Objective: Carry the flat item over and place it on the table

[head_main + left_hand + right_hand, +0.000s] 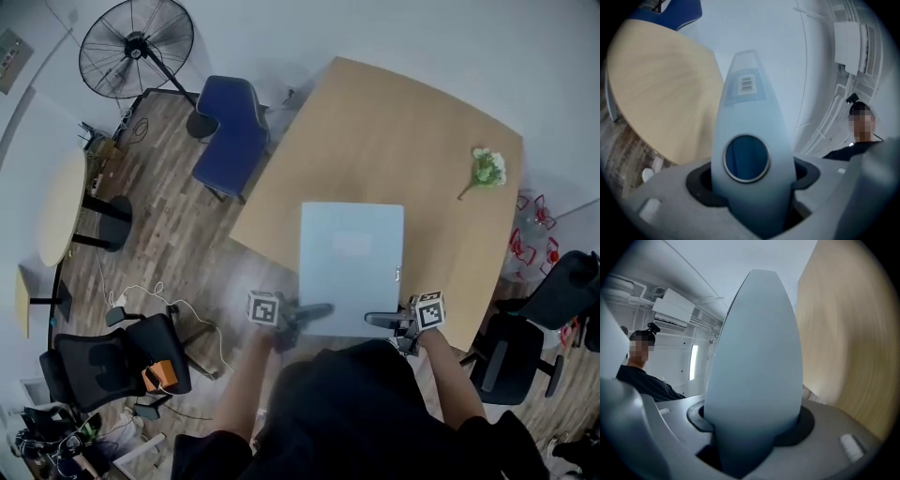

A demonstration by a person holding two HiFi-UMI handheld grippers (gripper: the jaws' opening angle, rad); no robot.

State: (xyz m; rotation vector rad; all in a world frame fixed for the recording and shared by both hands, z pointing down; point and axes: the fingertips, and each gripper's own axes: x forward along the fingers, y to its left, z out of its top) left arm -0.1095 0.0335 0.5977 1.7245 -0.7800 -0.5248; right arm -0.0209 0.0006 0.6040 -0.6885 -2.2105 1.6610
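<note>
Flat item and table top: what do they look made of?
The pale blue flat rectangular item looks like smooth matte plastic, possibly painted metal: uniform colour, soft sheen, stuck-on barcode label. The light wooden table top shows fine grain, evenly flat: likely veneer or laminate.

You had your left forearm (246, 389) and right forearm (448, 375) stretched forward and slightly spread. Your left gripper (319, 310) was clamped on the near edge of the flat item (352, 267). Your right gripper (378, 320) gripped that same edge, and the two pointed toward each other.
</note>
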